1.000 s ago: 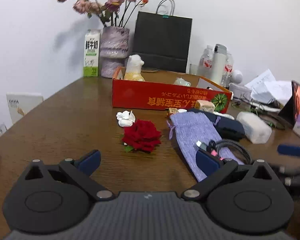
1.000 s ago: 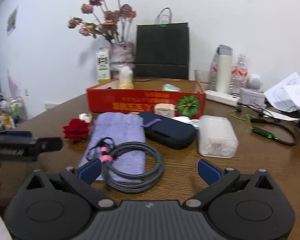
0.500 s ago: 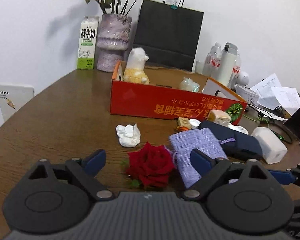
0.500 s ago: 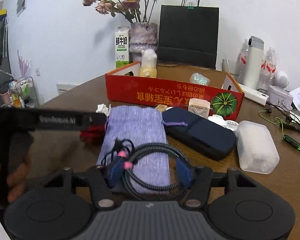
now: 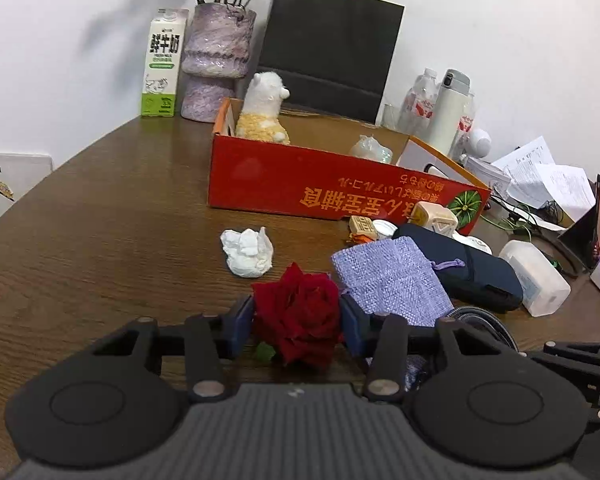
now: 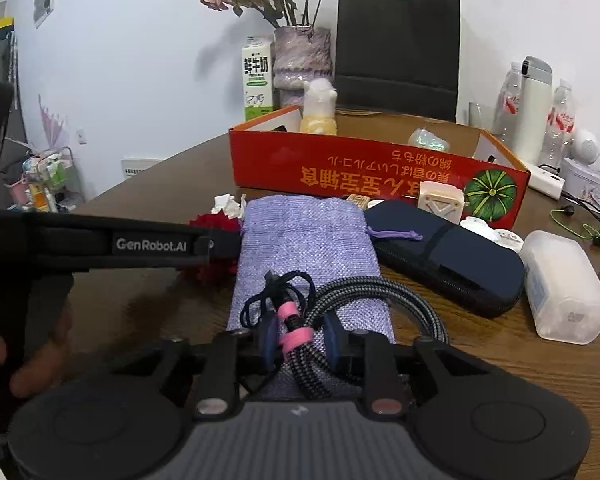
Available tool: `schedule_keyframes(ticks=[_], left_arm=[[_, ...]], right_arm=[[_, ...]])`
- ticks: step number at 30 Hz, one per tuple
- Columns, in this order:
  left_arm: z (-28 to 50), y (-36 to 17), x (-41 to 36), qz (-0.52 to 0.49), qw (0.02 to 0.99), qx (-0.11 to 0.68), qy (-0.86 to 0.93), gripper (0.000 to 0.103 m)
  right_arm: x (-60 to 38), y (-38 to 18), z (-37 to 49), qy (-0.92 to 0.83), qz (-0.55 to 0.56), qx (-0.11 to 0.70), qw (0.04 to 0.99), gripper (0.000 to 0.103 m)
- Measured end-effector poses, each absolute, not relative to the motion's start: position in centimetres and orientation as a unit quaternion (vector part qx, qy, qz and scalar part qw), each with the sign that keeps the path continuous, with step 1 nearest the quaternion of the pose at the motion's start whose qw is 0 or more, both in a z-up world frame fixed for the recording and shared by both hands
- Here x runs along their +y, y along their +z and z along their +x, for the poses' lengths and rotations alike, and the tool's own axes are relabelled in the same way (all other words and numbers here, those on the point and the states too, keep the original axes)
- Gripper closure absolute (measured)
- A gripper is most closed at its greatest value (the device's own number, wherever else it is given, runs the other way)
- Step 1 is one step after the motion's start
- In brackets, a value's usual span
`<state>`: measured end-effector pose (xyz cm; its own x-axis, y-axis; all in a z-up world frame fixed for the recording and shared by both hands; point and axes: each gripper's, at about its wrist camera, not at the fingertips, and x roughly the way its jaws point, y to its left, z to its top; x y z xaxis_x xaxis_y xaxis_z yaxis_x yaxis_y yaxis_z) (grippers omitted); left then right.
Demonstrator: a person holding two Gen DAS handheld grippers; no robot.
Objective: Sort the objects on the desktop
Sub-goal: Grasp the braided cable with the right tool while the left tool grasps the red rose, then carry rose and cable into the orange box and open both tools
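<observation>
Red rose (image 5: 296,312) on desk (image 5: 100,248), pinched between left gripper (image 5: 296,320) fingers, just closed. Coiled cable (image 6: 300,344) on purple pouch (image 6: 308,248) clamped by right gripper (image 6: 300,340), strands lying along fingers. Red box (image 5: 340,196) straight ahead.

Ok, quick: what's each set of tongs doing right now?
Left tongs: just closing, pads against the red rose.
Right tongs: just closing, pads clamped on the coiled cable.
</observation>
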<state>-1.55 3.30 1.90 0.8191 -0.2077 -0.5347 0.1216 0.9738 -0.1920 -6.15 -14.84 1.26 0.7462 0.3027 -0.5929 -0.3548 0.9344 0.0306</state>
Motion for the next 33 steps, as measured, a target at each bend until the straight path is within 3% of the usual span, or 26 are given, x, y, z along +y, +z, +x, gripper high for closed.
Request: schedule_keyframes(ticks=[15,22,33], left_arm=[[-10.2,6.2,4.0,-0.100,0.960,0.239,-0.106,0.058],[-14.1,6.9,0.0,-0.082,0.958,0.231,-0.149,0.058],[-10.8,10.6,-1.2,-0.057,0.969,0.186,-0.150,0.058]], right_arm=[[-18.3,5.2,-11.7,0.129,-0.009,0.231,0.964,0.086],[-21.0,6.8,-15.8,0.122,0.020,0.207,0.971,0.086],[-22.3,8.2,-14.7,0.132,0.031,0.182,0.974,0.086]])
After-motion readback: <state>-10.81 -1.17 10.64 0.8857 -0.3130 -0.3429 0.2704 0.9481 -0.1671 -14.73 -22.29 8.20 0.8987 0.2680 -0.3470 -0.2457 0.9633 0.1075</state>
